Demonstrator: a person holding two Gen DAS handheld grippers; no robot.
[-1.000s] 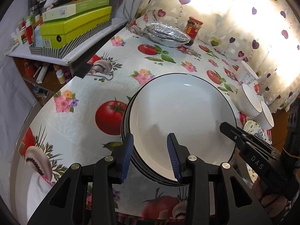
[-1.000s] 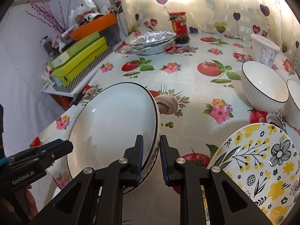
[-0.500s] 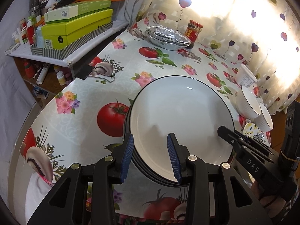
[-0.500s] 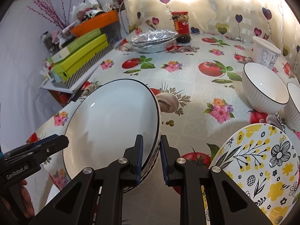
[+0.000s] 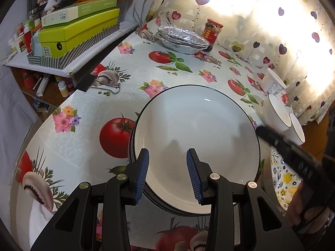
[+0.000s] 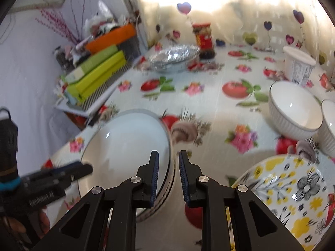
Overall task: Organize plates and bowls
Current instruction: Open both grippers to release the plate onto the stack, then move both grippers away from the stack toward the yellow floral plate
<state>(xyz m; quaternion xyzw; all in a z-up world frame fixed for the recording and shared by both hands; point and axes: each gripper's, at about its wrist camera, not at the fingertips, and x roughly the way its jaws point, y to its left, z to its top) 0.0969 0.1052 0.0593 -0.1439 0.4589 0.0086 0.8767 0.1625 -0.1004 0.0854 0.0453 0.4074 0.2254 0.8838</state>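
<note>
A stack of white plates with black rims [image 5: 196, 133] lies on the vegetable-print tablecloth; it also shows in the right wrist view [image 6: 127, 144]. My left gripper [image 5: 167, 173] is open, its jaws over the stack's near rim, holding nothing. My right gripper [image 6: 168, 175] is open, its jaws either side of the stack's right rim without clamping it. A yellow flowered plate [image 6: 293, 194] lies at the right. Two white ribbed bowls [image 6: 295, 110] stand behind it, also seen in the left wrist view [image 5: 274, 115].
A stack of foil trays [image 5: 182, 39], a red-labelled jar [image 5: 212, 31] and a white tub [image 6: 298, 67] stand at the table's far side. A side shelf with green boxes [image 5: 77, 33] lies left. The table edge runs near the stack's left.
My right gripper has opened, let go of the plate stack's rim and pulled back a little; its view is blurred by motion. The stack now lies flat. My left gripper stayed open.
</note>
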